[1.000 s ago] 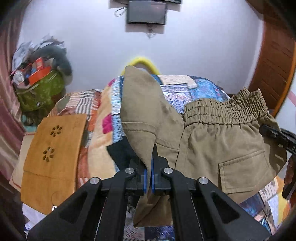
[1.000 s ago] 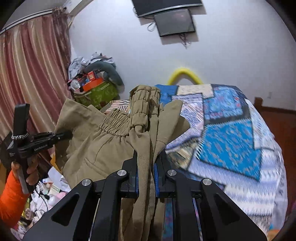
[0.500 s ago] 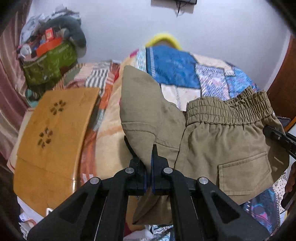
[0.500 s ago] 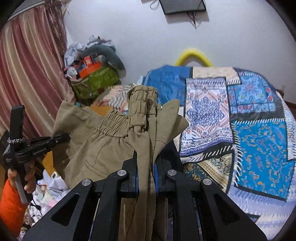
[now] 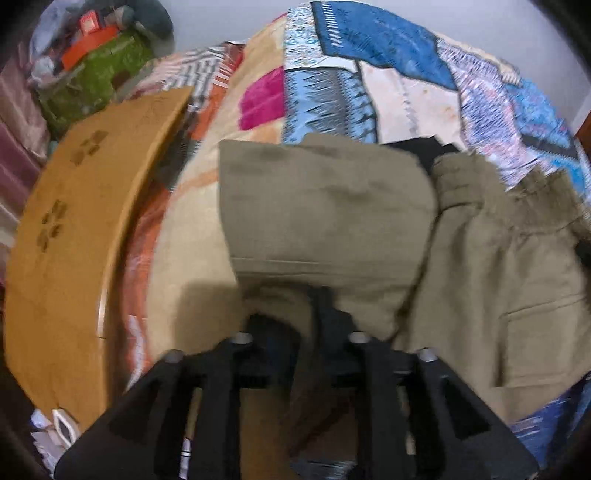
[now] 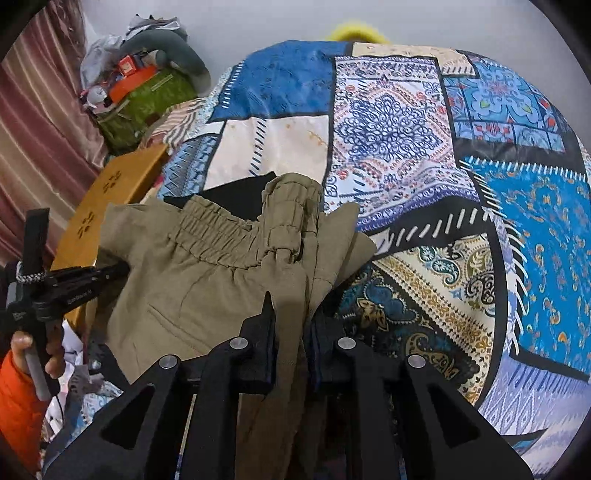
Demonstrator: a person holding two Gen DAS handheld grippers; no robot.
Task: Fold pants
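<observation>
Left gripper point(image 5: 291, 317): jaws are opening, khaki cloth of the pants point(image 5: 332, 206) lying loosely between the fingers, pads no longer pressing on it. The view is blurred.

Right gripper point(image 6: 291, 310): jaws are opening too, a bunched fold of the pants point(image 6: 221, 280) running down between the fingers; whether the pads are gripping it cannot be told.

Pants: lying just ahead of both grippers, spread between them, the gathered elastic waistband point(image 6: 218, 236) facing away and a pocket seam showing near the right gripper's left finger. The cloth is resting on the bed.

Bedspread point(image 6: 406, 140): a patchwork of blue, cream and black printed panels, stretching ahead and to the right of the right gripper.

Wooden board point(image 5: 74, 236): tan, with flower-shaped cut-outs, lying left of the left gripper along the bed's edge.

A person's hand point(image 6: 33, 350) with an orange sleeve is holding the left gripper's handle, far left of the right gripper.

Green bag point(image 6: 147, 99): standing beyond the board by the white wall point(image 6: 258, 22), heaped with an orange box and grey items.

Striped curtain point(image 6: 40, 122): hanging at far left.
</observation>
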